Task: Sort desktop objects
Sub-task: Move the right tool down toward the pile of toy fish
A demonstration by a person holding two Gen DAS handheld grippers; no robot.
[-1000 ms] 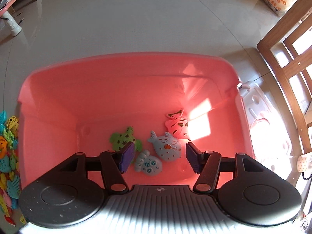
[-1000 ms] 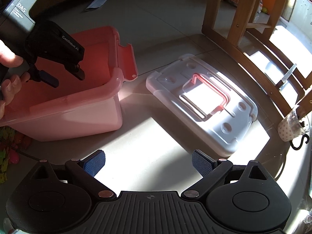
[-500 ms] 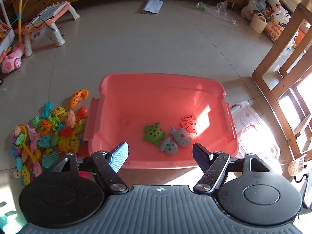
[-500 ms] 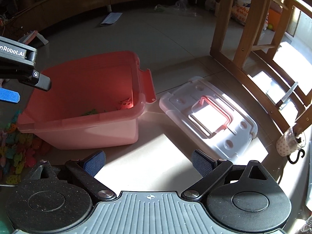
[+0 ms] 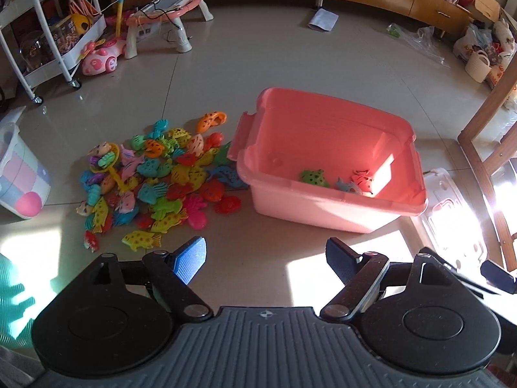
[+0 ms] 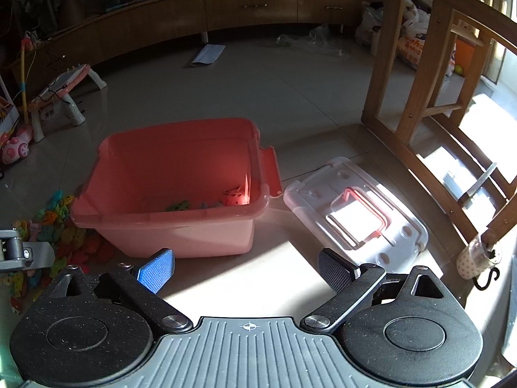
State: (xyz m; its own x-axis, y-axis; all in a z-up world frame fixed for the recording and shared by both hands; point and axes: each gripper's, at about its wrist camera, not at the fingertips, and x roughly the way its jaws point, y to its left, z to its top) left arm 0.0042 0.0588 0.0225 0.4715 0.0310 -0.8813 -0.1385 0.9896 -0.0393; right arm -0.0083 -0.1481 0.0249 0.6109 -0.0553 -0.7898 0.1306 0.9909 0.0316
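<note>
A pink plastic bin (image 5: 326, 216) (image 6: 181, 236) stands on the tiled floor. Inside it lie a green turtle toy (image 5: 312, 177), a blue fish toy (image 5: 346, 185) and an orange striped fish toy (image 5: 363, 178). To the bin's left spreads a pile of colourful sea-animal toys (image 5: 152, 177) (image 6: 55, 226). My left gripper (image 5: 266, 260) hangs open and empty, high above the floor in front of the bin. My right gripper (image 6: 247, 270) is open and empty too, near the bin's front wall. The bin's clear lid (image 6: 355, 207) (image 5: 452, 213) lies flat to the right.
A wooden chair frame (image 6: 429, 110) stands at the right. A pastel bucket (image 5: 19, 181) sits far left, beyond it a white rolling cart (image 5: 48, 32), a pink toy car (image 5: 100, 61) and a small drawing table (image 5: 168, 9). A long wooden cabinet (image 6: 226, 6) lines the back wall.
My left gripper has risen out of the bin and pulled far back, so the toy pile and room now show. The right gripper has also drawn back and up.
</note>
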